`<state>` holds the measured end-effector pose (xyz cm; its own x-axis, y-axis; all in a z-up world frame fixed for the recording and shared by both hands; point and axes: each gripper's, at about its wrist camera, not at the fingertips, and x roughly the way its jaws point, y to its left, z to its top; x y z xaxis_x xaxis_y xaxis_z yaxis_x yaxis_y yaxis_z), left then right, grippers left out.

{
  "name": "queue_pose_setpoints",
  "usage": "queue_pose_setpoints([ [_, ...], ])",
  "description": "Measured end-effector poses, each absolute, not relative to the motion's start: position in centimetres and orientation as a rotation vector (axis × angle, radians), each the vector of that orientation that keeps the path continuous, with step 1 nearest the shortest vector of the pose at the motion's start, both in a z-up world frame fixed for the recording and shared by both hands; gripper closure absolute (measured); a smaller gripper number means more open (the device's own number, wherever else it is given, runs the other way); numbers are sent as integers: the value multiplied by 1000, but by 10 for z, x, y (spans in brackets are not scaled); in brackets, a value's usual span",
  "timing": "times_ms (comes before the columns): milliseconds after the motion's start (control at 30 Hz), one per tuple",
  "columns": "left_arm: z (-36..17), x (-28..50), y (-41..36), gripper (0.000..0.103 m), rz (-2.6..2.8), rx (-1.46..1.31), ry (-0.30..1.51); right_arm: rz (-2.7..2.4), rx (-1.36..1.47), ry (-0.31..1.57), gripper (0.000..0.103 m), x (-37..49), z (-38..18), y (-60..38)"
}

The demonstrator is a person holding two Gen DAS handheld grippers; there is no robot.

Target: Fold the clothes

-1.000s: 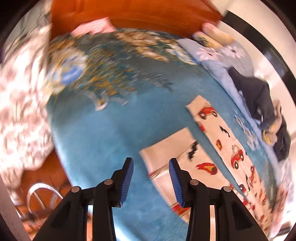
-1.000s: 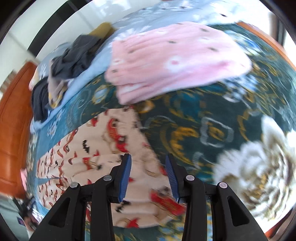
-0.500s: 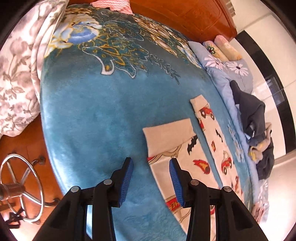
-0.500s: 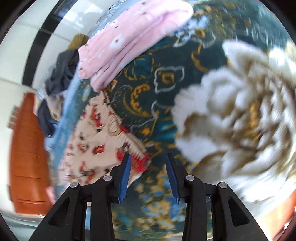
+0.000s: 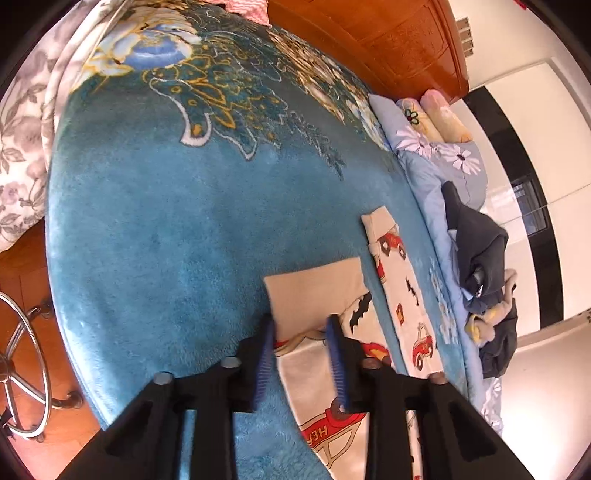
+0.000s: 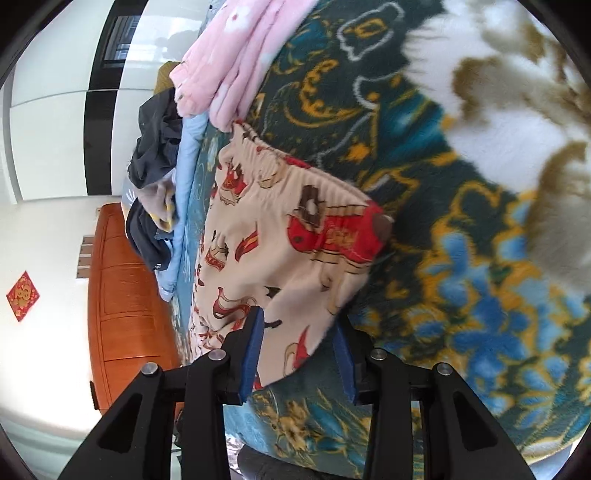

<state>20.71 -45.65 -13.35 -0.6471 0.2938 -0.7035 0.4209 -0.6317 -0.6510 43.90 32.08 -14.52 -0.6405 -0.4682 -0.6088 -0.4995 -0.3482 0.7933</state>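
Note:
Cream pyjama trousers with red car prints lie flat on a blue patterned blanket. In the left wrist view the two legs stretch away, and my left gripper is open with its fingers astride the plain cuff of the nearer leg. In the right wrist view the gathered waistband faces away, and my right gripper is open with the side edge of the trousers between its fingers.
A folded pink garment lies beyond the waistband. A heap of dark clothes sits on a light blue floral quilt at the bed's far side. A wooden headboard stands behind. A floral duvet and a chrome stool base are at the left.
Both grippers have dropped closer to the trousers. The left one has moved onto the near leg's cuff; the right one has swung round onto the side edge below the waistband.

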Motion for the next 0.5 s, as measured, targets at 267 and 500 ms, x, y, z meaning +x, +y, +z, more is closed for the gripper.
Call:
queue_pose_setpoints([
  [267,-102,220,-462,97,-2465,1117,1256,2339,-1308,1588,102,430,-109,317],
  [500,-61,228,-482,97,-2506,1076,1101,2450,-1294,1537,102,450,-67,311],
])
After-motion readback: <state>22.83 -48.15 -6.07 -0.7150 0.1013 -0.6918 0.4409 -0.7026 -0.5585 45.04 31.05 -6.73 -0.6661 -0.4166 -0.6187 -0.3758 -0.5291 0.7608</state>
